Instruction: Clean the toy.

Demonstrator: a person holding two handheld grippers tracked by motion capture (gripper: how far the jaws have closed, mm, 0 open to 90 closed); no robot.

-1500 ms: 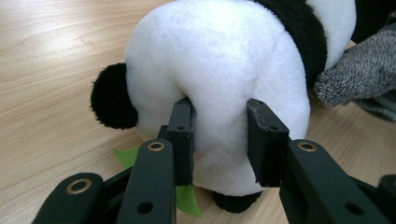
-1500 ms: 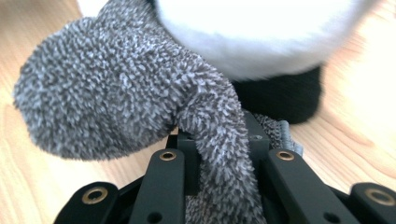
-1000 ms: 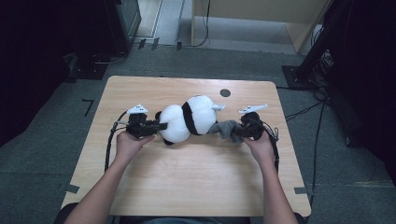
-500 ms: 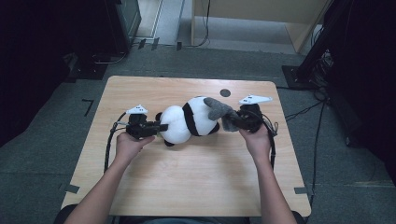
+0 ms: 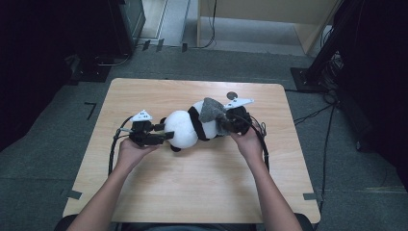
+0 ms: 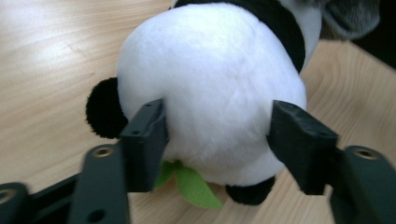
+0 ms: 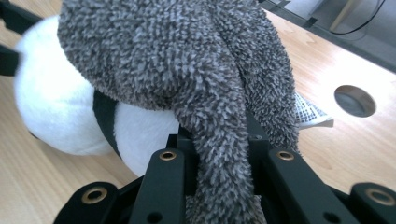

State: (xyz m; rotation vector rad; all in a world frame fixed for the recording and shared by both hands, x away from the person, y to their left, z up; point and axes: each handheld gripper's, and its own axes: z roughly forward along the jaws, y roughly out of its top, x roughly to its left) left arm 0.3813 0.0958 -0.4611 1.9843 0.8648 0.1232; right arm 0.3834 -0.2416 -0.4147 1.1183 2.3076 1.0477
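A black-and-white panda plush (image 5: pixel 185 129) lies on its side in the middle of the wooden table (image 5: pixel 192 192). My left gripper (image 5: pixel 166 135) holds its round white end; in the left gripper view the jaws press into both sides of the plush (image 6: pixel 210 70), with a green felt leaf (image 6: pixel 191 184) below. My right gripper (image 5: pixel 222 122) is at the plush's other end, shut on a grey fuzzy cloth (image 5: pixel 209 109). That cloth (image 7: pixel 177 56) drapes from the right gripper (image 7: pixel 219 140) over the panda's white body (image 7: pixel 51 93).
A round cable hole (image 5: pixel 232 95) sits in the table just behind the plush. A white fabric label (image 7: pixel 310 112) pokes out beside the grey cloth. Cables trail from both grippers. Dark stands and furniture ring the table on grey carpet.
My right gripper has moved left and slightly back, carrying the grey cloth up and over the panda's body. The left gripper has kept its hold in place.
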